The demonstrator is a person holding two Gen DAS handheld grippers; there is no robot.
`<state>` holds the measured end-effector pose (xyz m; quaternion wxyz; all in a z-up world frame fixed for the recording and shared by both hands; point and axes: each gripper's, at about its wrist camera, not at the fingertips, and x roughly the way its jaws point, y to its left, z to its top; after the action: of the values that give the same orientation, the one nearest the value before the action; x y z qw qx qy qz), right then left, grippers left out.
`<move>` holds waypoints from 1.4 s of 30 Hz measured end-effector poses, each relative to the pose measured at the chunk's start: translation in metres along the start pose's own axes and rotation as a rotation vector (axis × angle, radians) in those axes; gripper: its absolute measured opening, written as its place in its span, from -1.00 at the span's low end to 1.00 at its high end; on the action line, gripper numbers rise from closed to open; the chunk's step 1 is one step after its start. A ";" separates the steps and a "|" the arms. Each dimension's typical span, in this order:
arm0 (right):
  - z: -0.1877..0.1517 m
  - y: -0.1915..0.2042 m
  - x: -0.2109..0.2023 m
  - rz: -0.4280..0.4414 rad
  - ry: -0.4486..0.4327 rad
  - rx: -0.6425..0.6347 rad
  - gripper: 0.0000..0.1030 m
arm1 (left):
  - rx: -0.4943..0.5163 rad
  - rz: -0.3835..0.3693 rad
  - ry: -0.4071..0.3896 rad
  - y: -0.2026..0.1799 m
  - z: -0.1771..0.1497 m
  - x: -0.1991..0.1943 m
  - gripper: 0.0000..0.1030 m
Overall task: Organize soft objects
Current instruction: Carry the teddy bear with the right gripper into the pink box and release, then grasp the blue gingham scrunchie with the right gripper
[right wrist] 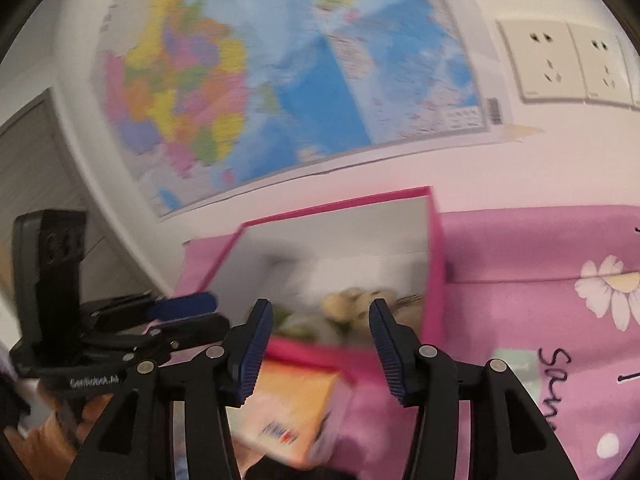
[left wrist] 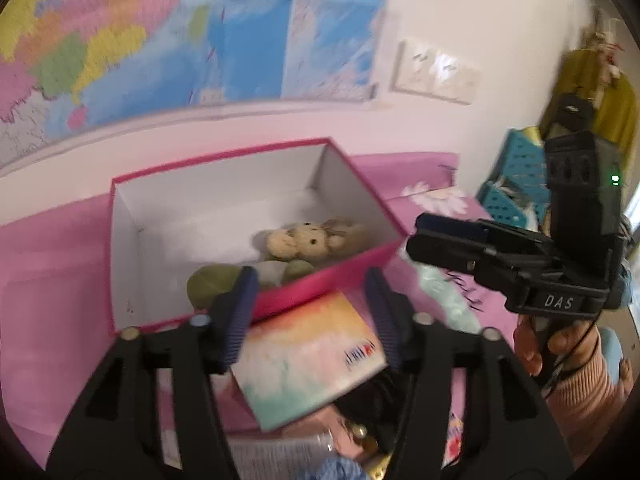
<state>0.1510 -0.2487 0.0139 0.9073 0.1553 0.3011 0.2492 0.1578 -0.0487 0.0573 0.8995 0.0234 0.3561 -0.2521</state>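
Now both grippers hover at the near side of the pink box (left wrist: pixel 320 284), which sits open on a pink sheet (left wrist: pixel 52 280) under a wall map (left wrist: pixel 168 32); the left gripper (left wrist: pixel 312 300) has its jaws apart with nothing between them, their blue pads framing the box's near wall; the right gripper (right wrist: pixel 320 332) is likewise spread and empty, pointing over the same near wall from the box's right-hand side. Inside the box, against that near wall, lies a beige plush toy (left wrist: pixel 308 240) with small dark eyes; just beside it, toward the near-left, sits a green and pale soft thing (left wrist: pixel 216 284), blurred, so its kind is hard to tell. Outside the box, touching its near wall, rests a pastel pack (left wrist: pixel 308 356) in orange, white and teal. From the left camera the right gripper (left wrist: pixel 448 240) shows side-on at the box's right corner, a hand (left wrist: pixel 560 344) in a pink ribbed cuff holding its handle. Farther right of the box stand teal baskets (left wrist: pixel 516 176); wall sockets (right wrist: pixel 568 64) sit above the box's right end.
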 end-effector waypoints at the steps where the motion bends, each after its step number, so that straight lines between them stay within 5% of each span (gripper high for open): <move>1: -0.003 0.006 -0.005 0.018 0.004 -0.016 0.03 | 0.005 -0.005 -0.012 -0.001 -0.004 -0.008 0.27; 14: -0.085 0.086 -0.010 0.220 0.239 -0.199 0.08 | -0.050 0.023 0.002 0.014 -0.098 -0.061 0.28; 23: -0.118 0.098 0.047 0.211 0.383 -0.184 0.08 | -0.126 -0.006 0.109 0.025 -0.150 -0.056 0.27; 30: -0.123 0.095 0.058 0.195 0.386 -0.157 0.03 | -0.132 -0.086 0.177 0.016 -0.172 -0.042 0.27; 34: -0.132 0.098 0.058 0.183 0.404 -0.168 -0.16 | -0.113 -0.131 0.215 0.006 -0.177 -0.030 0.27; 42: -0.135 0.098 0.056 0.190 0.406 -0.163 -0.66 | -0.124 -0.142 0.275 0.000 -0.179 -0.010 -0.33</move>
<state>0.0701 -0.1192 -0.0742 0.8102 0.0560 0.4402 0.3830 0.0390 -0.0047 -0.0697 0.8218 -0.0230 0.4916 -0.2870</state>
